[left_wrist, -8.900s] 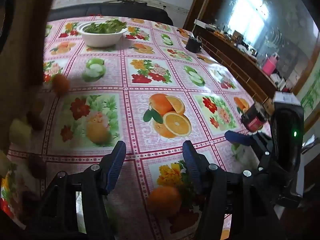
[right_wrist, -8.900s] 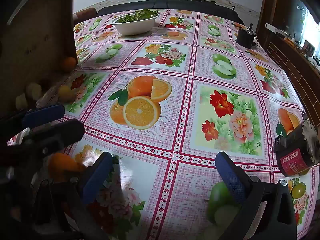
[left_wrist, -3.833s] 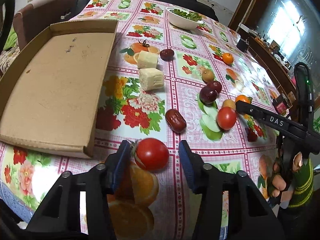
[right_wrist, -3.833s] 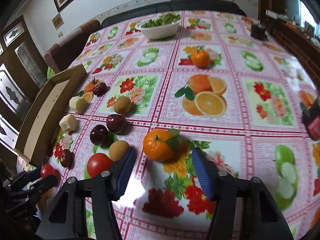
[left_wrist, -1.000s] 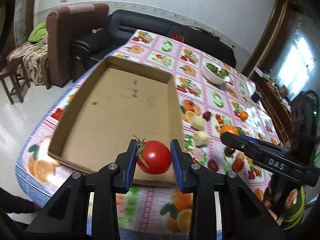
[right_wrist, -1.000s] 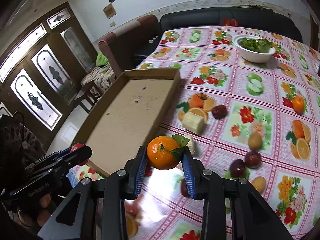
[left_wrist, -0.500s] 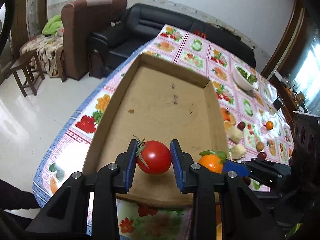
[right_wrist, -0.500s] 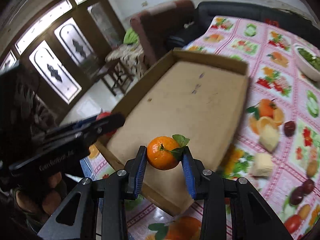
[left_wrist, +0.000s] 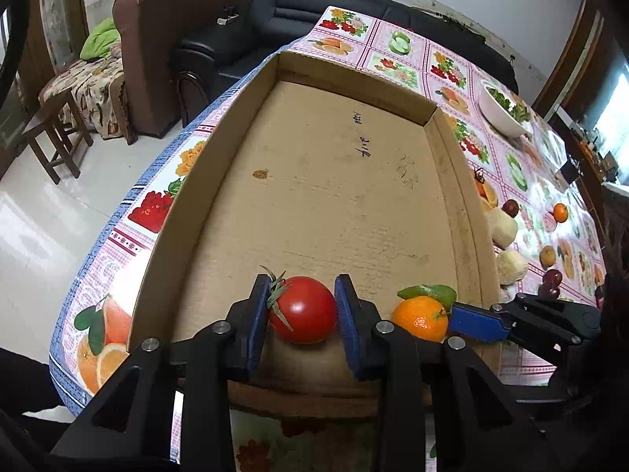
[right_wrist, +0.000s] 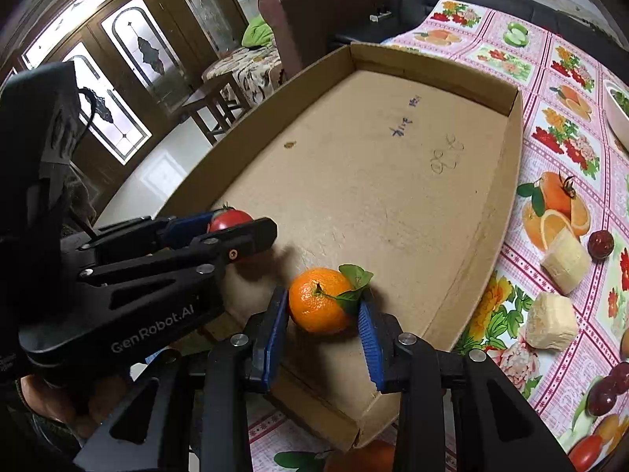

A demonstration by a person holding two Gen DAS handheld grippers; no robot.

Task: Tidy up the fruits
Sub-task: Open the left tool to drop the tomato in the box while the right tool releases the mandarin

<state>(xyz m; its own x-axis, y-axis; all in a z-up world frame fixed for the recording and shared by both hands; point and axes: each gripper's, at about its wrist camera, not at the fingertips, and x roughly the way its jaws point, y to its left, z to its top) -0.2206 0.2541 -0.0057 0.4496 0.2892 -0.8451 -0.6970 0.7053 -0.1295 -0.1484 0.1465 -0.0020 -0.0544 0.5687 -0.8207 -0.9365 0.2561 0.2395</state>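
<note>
My left gripper (left_wrist: 302, 316) is shut on a red tomato (left_wrist: 302, 309) with a green stem, low over the near end of the shallow cardboard box (left_wrist: 338, 181). Just to its right, my right gripper (right_wrist: 320, 310) is shut on an orange mandarin (right_wrist: 319, 299) with a leaf, also over the box's near end (right_wrist: 377, 181). The left wrist view shows the mandarin (left_wrist: 420, 316) and one blue right finger (left_wrist: 477, 324). In the right wrist view the tomato (right_wrist: 229, 218) peeks out behind the left gripper's black fingers (right_wrist: 236, 242). The box's floor is bare apart from pen marks.
More fruit lies on the flowered tablecloth right of the box: pale peeled chunks (right_wrist: 550, 320), dark plums (right_wrist: 600, 243), a small orange (left_wrist: 560, 212), a tomato (right_wrist: 585, 452). A white bowl of greens (left_wrist: 505, 112) stands far back. Beyond the table's left edge are an armchair (left_wrist: 157, 39) and a stool (left_wrist: 55, 133).
Both grippers have come down and forward over the box's near end, each still gripping its fruit. The box now fills more of both views; the right gripper has swung left beside the left one.
</note>
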